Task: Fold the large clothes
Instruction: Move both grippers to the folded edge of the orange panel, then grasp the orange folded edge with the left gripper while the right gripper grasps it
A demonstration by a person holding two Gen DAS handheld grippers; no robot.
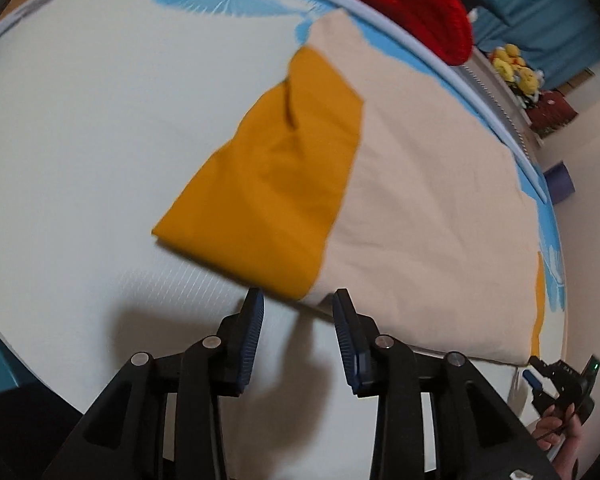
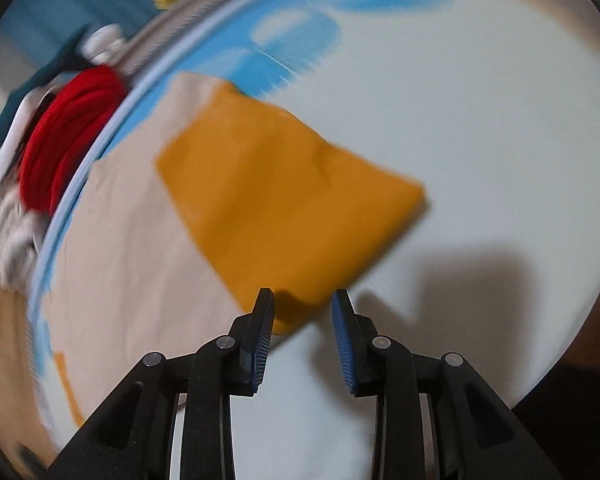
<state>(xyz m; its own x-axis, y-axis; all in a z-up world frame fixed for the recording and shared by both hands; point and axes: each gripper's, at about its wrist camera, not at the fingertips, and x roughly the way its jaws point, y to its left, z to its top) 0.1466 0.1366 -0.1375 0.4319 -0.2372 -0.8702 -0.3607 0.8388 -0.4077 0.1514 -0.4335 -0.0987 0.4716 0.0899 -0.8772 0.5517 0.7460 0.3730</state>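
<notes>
Left claw [image 1: 298,300]: jaws spread wide, nothing between them, blue ribbed pads [image 1: 254,336] facing each other. It hangs just short of the near corner of the mustard-yellow folded fabric panel [image 1: 276,184], over the white mattress with blue flower print [image 1: 80,140]; its shadow falls on the mattress below.

Right claw [image 2: 303,300]: also wide open, holding nothing. The near corner of the same mustard-yellow panel [image 2: 284,208] sits in the gap between its fingertips in view; contact with either pad can't be confirmed, frame is motion-blurred.

The yellow panel lies folded over onto the large pale-beige cloth [image 1: 428,216], which is spread flat on the mattress toward its piped blue edge [image 1: 432,56]. A thin yellow strip shows along the beige cloth's far side edge.

Right claw body and the person's hand [image 1: 560,432] show at the lower right of the left view, just beside the beige cloth's corner.

Beyond the mattress edge: red knitted item [image 1: 412,4], yellow plush toys [image 1: 516,68], teal panel [image 1: 540,0].
</notes>
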